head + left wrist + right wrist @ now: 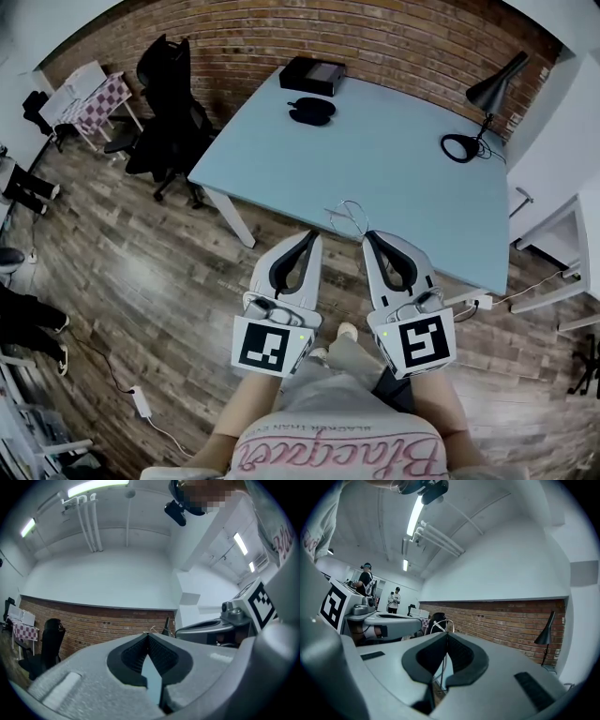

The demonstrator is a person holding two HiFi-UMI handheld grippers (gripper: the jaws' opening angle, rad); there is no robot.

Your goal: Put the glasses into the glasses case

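We hold the left gripper [314, 235] and right gripper [369, 235], jaws together and empty, with the black glasses [311, 111] well apart at twelve o'clock.

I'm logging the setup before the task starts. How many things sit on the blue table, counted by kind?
Glasses: 1
Black box: 1
Black oval object: 1
Desk lamp: 1
Total: 4

Tbl [394, 178]: glasses [349, 217], case [311, 111], lamp [494, 91] (corner).
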